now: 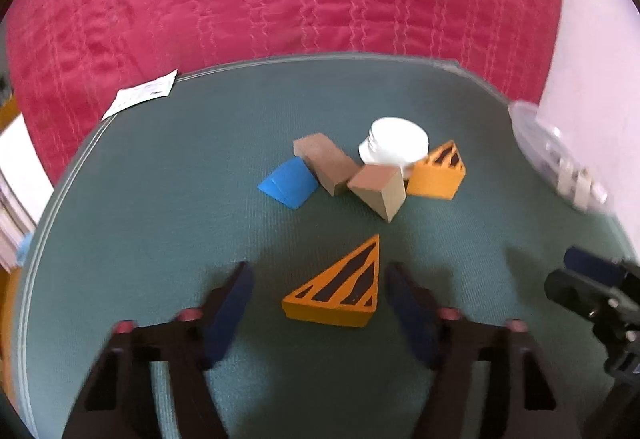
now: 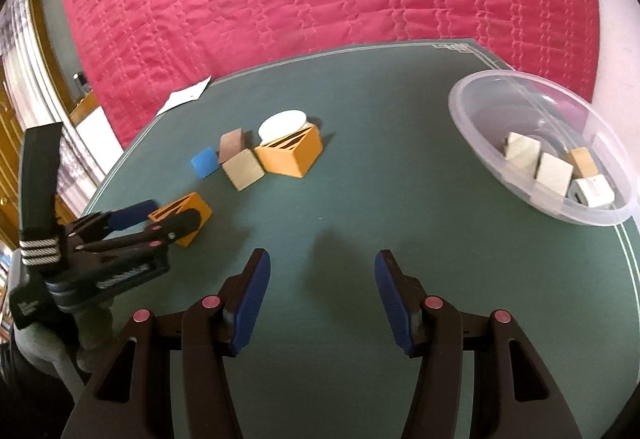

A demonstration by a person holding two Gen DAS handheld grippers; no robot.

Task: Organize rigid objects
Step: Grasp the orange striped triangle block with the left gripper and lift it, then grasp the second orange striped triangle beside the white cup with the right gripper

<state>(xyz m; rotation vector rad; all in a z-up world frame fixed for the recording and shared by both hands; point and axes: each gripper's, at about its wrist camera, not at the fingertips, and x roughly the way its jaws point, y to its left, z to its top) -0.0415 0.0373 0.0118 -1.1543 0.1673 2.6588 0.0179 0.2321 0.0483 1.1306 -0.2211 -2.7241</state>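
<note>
Right wrist: 2 orange wedges [image 2: 289, 155], 4 blocks in bowl [image 2: 496, 155]; both grippers [image 2: 322, 299] apart, empty.

Left gripper [image 1: 320, 279] angled down, jaws apart, pads pressing nothing. Right gripper [image 2: 322, 287] angled down, jaws apart and empty; left unit at its 9 o'clock.

Black tongs [image 2: 320, 299], blue ribbed pads [image 2: 250, 305], pink rivets, white-striped strap
</note>
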